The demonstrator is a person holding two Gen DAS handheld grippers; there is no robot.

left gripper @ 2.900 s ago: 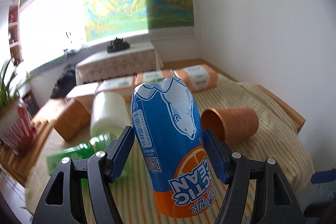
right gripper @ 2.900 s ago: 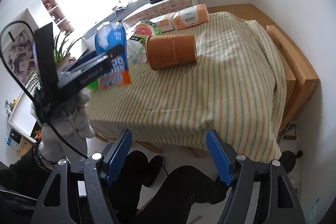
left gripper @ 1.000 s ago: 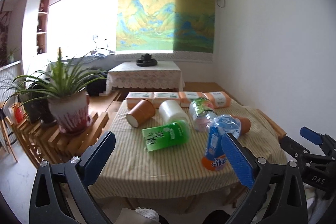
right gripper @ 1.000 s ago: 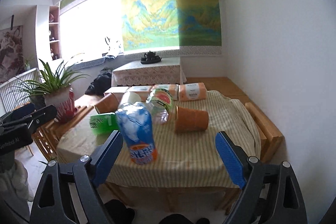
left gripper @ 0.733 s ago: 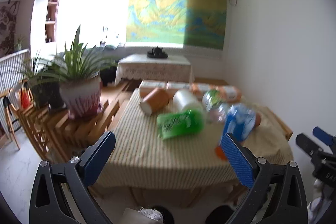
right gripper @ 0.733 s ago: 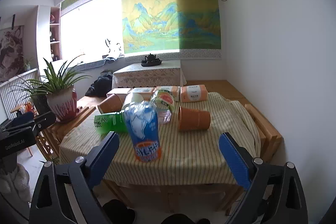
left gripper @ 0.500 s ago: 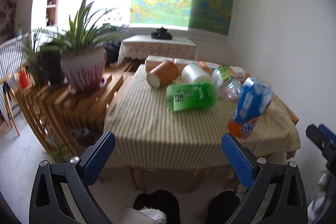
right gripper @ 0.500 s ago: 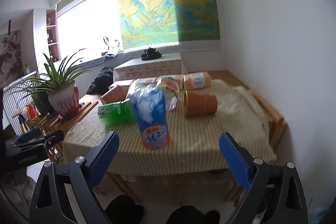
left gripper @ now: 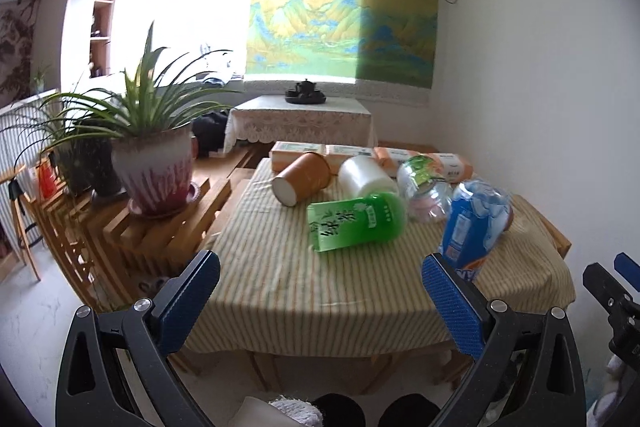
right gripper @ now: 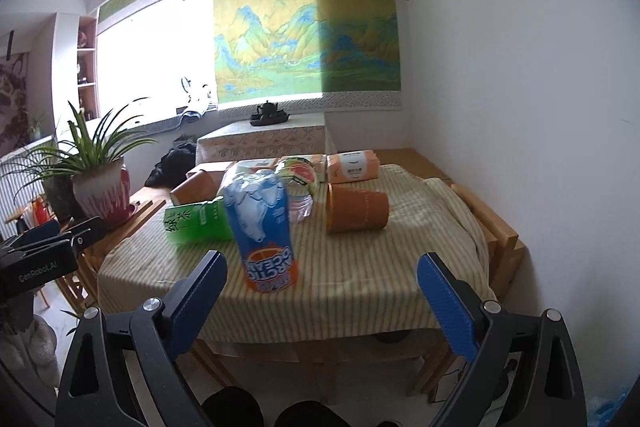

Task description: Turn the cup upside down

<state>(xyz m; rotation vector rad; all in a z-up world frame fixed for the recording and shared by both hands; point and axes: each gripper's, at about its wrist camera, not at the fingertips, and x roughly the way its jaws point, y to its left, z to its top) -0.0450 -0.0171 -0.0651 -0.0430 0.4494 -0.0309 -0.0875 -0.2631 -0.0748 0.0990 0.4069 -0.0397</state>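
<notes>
The blue and orange cup (right gripper: 262,233) stands upside down near the front edge of the striped table (right gripper: 360,279), its print inverted; the left wrist view has the same blue cup (left gripper: 474,225) at the table's right. Lying on their sides are a green cup (left gripper: 356,221), a brown paper cup (left gripper: 302,177), a white cup (left gripper: 366,177), a clear cup (left gripper: 424,189) and an orange cup (right gripper: 358,207). My left gripper (left gripper: 320,301) and right gripper (right gripper: 322,301) are both open, empty, and held back off the table's front edge.
A potted plant (left gripper: 154,155) sits on a slatted wooden stand (left gripper: 160,227) left of the table. Tissue packs (left gripper: 320,151) line the table's far edge. A wall runs close along the right side. The person's legs (right gripper: 272,411) show below.
My left gripper let go of the blue cup, which now stands inverted on the table. Both grippers have drawn back from the table and opened wide.
</notes>
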